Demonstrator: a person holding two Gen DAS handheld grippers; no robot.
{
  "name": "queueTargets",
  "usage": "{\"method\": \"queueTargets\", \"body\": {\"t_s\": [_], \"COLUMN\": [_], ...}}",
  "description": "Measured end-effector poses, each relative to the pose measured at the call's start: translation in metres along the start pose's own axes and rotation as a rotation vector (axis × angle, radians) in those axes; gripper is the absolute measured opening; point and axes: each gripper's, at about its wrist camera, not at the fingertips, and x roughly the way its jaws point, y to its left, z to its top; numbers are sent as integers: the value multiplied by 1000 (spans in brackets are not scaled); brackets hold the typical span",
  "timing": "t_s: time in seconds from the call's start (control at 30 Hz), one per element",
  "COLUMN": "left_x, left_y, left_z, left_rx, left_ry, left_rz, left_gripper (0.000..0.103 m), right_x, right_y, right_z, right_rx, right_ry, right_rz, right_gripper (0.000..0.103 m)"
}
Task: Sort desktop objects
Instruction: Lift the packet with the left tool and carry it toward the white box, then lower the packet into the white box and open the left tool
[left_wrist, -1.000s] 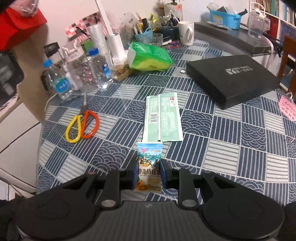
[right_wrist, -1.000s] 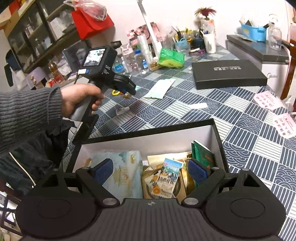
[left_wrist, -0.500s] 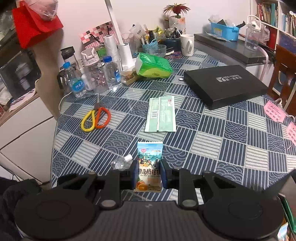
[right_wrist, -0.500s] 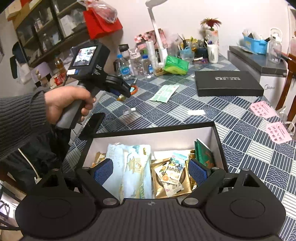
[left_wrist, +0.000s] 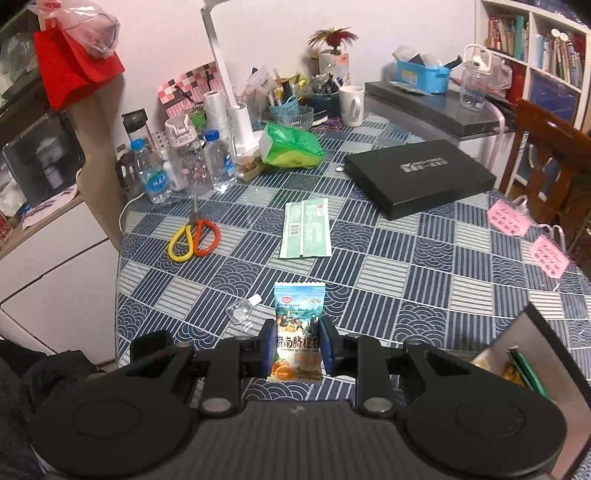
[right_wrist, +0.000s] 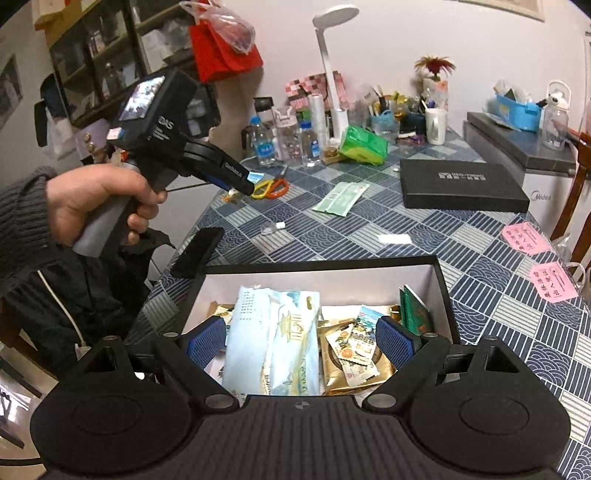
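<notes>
Your left tool (left_wrist: 298, 347) is clamped tight on a small snack packet (left_wrist: 298, 332), its two blue pads pressing the packet's sides so it stands upright between them, lifted clear of the table (left_wrist: 424, 280). The packet has a pale blue crimped top edge, a printed landscape across the middle, a band of dark characters and an orange fruit at the bottom. Just ahead and to the left of that tool a small clear bottle (left_wrist: 242, 312) lies on its side; further ahead lie a flat green sachet pair (left_wrist: 306, 229) and scissors (left_wrist: 194, 240) with yellow and orange handles. Only a corner of the open box (left_wrist: 524, 354) shows at the right edge there. Your right tool (right_wrist: 300, 341) stands wide apart with nothing between its pads, hanging over the box (right_wrist: 447, 295), and this view looks right into it: a pale blue printed bag (right_wrist: 273, 350), gold packets and a green booklet against the right wall. It also shows your left hand (right_wrist: 99, 199) gripping the handle, with the packet seen only as a small blurred shape at that tool's tip.
</notes>
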Motion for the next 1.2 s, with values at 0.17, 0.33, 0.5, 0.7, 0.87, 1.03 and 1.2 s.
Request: {"method": "queueTargets", "body": {"t_s": [0.17,0.33,0.5,0.7,0.87,1.03,1.2], "left_x": [-23,-39,-47,-54,-54,-47,-37], "left_y": [-5,-13,-21,-33,-46,-51,-52], "left_z": [-5,-14,-28,-52,-72,-90,-104], "left_rx": [7,20,15,6,14,19,8], "left_ry": [-19,-30,-19,15,46,87,127], "left_rz": [-31,-60,-98,-158,-193,-194,-185], "left_gripper": [29,29,29,29,29,29,29], "right_x": [-5,-12,-19,-24,-26,-27,-26], "right_y": [5,4,0,-5,-6,-7,-8], "right_z": [0,-4,-10,-15,-18,-19,-20], "right_rx": [-12,-12,3,19,19,16,14], "right_ry": [-6,-11,-12,-13,-13,-9,-2], "right_rz": [1,-13,-29,-41,-44,-41,-39], "right_gripper": [89,89,89,89,89,89,89]}}
